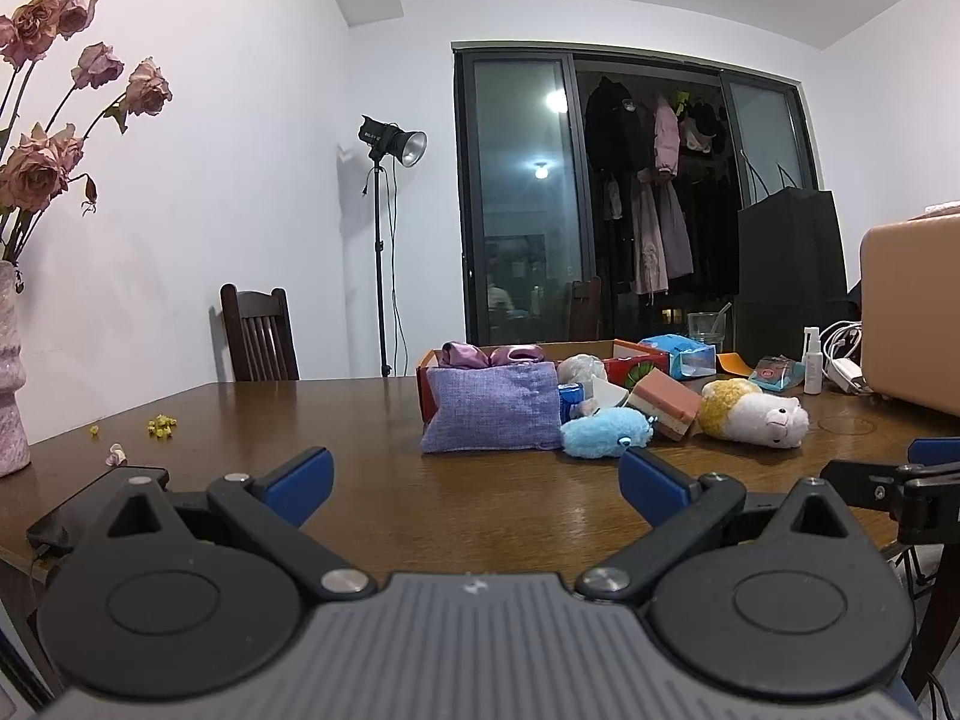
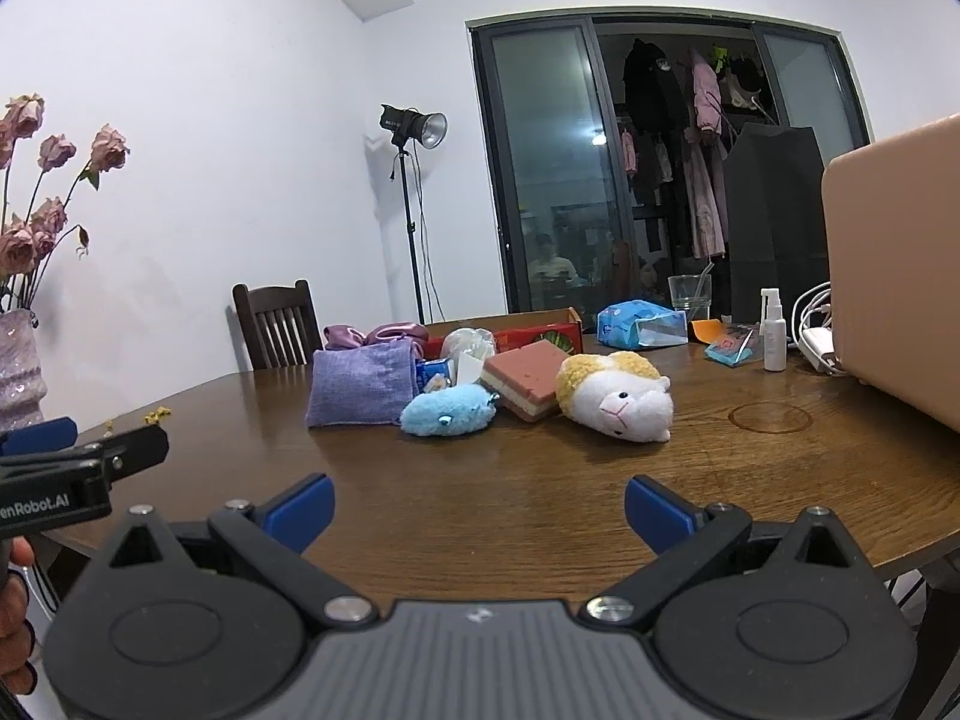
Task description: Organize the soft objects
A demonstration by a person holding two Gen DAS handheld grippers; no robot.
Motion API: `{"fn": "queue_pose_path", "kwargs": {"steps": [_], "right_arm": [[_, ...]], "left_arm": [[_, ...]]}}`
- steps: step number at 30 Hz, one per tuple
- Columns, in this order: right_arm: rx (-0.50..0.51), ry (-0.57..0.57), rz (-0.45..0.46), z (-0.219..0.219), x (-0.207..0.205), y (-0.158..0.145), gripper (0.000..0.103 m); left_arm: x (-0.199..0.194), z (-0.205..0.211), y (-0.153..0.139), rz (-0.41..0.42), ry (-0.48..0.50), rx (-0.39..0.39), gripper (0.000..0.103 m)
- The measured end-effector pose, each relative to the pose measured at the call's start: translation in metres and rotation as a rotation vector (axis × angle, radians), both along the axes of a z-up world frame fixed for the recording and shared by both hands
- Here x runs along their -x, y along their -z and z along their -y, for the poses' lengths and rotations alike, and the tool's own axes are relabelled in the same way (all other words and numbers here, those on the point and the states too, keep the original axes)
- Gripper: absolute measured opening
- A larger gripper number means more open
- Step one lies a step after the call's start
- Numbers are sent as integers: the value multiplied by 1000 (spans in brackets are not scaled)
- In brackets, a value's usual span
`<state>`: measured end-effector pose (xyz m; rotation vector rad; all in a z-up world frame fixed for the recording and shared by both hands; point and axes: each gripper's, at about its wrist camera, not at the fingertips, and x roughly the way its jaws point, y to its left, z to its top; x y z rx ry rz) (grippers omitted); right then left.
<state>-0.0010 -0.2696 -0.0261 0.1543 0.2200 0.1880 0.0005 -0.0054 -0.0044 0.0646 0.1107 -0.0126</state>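
Observation:
On the wooden table (image 1: 372,420) lie a purple cloth pouch (image 1: 491,414) (image 2: 360,384), a blue plush (image 1: 606,432) (image 2: 449,411), a pink layered sponge block (image 1: 669,408) (image 2: 531,378) and a white and yellow guinea-pig plush (image 1: 756,414) (image 2: 612,396). Behind them stands a red cardboard box (image 1: 636,369) (image 2: 540,336) with a purple satin item (image 1: 492,355) at its left end. My left gripper (image 1: 474,480) is open and empty, short of the pouch. My right gripper (image 2: 480,510) is open and empty, short of the plushes.
A tissue pack (image 2: 642,324), a glass (image 2: 689,291), a spray bottle (image 2: 773,330), cables and a tan case (image 2: 900,264) stand at the right. A vase of dried roses (image 1: 12,372) stands at the left edge. A chair (image 1: 258,333) and a light stand (image 1: 381,240) are behind.

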Motion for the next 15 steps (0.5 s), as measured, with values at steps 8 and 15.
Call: {"fn": "queue_pose_path", "kwargs": {"steps": [8, 15], "right_arm": [[-1, 2, -5, 0, -1, 0, 103], [6, 4, -4, 0, -1, 1, 103]], "left_arm": [[0, 0, 0, 0, 0, -1, 103], [0, 0, 0, -1, 0, 1, 103]]}}
